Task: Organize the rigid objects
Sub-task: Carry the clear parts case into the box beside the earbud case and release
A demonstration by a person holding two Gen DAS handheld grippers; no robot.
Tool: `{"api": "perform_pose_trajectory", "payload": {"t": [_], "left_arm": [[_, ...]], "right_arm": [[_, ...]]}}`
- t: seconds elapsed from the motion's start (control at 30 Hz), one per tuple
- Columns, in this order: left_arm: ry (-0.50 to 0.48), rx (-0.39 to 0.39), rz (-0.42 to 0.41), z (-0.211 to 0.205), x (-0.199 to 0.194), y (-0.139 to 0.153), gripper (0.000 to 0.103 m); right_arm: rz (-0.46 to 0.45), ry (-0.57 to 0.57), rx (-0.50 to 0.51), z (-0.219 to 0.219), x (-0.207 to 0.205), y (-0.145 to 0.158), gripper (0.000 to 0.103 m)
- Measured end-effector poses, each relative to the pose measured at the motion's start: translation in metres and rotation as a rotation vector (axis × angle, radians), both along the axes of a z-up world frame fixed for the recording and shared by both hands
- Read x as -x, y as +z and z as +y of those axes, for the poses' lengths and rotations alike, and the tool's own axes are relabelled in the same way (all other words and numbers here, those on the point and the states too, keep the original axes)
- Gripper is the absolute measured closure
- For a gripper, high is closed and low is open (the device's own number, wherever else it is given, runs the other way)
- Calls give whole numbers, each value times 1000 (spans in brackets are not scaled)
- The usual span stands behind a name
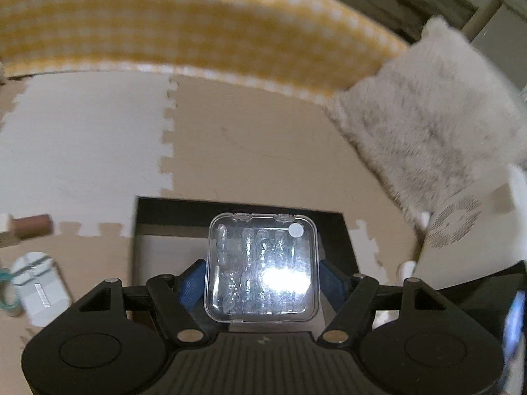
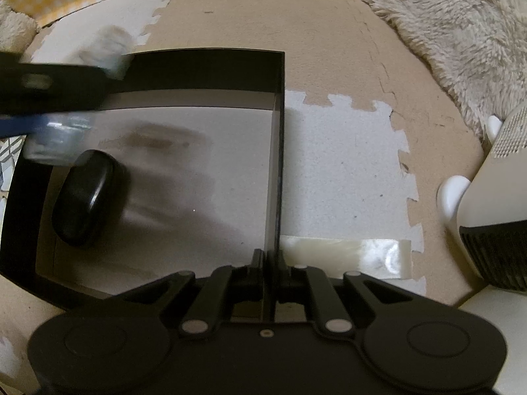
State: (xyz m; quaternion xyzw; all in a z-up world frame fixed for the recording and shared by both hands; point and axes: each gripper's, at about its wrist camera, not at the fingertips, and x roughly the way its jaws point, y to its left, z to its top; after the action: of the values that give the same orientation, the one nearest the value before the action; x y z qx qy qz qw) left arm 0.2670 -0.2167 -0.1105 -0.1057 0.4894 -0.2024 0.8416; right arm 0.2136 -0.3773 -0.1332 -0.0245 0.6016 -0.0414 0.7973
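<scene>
Left wrist view, L to R: far left on the foam puzzle-mat floor [image 1: 250, 151] lie a brown block [image 1: 33, 223], a teal-ringed item [image 1: 8, 291] cut by the frame edge, and a pale grey-white case [image 1: 41, 291]. Centre: left gripper [image 1: 262, 279] holds a clear plastic case [image 1: 262, 268] betw. its blue fingers [image 1: 190, 283], one pad on each side of the case; contents glint, not identifiable; small white round sticker at the case's upper R corner. The case hangs above a black-walled box [image 1: 346, 240] w/ pale floor. Above: yellow-checked fabric [image 1: 197, 29], blurred. Right: fluffy grey-white cushion [image 1: 425, 125]; below it a white appliance [image 1: 461, 230] w/ perforated ring.

Right wrist view, L to R: at left, the other gripper appears as a blurred black bar w/ the clear plastic case [image 2: 62, 138] smeared by motion, over the box's L part. Below it a glossy black pebble-shaped case [image 2: 87, 197] lies on the box floor, near the L wall. Centre: right gripper [image 2: 270, 263] is clamped on the box's R wall [image 2: 278, 151], jaws nearly together w/ the thin wall betw. them. Right of the wall: mat w/ a strip of clear tape [image 2: 349, 256] just beside the box; fluffy cushion [image 2: 461, 33] upper R; white appliance [image 2: 487, 191] at R edge.
</scene>
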Motion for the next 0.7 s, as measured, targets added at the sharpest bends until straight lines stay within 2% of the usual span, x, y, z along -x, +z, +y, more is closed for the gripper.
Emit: {"api": "perform_pose_trajectory", "payload": {"t": [0.2,0.33,0.53,0.6,0.7], "left_arm": [[12,11,56,-21,-16,-30,30],[5,27,54,-30,-23,-37,30],[3,82,98,-40,-29,-50,29],[-4,75,103,-41,-28,-51,23],[-19,68,104,-41,-27,-50,19]], "right_arm": [[1,0,5,1,0,0,95],[2,-9,5,1,-1,0,95],[4,-5,17,3,-1,0,94],[3,-6,14,3,-1,0,94],[1,-9,8,2,-1,0,95]]}}
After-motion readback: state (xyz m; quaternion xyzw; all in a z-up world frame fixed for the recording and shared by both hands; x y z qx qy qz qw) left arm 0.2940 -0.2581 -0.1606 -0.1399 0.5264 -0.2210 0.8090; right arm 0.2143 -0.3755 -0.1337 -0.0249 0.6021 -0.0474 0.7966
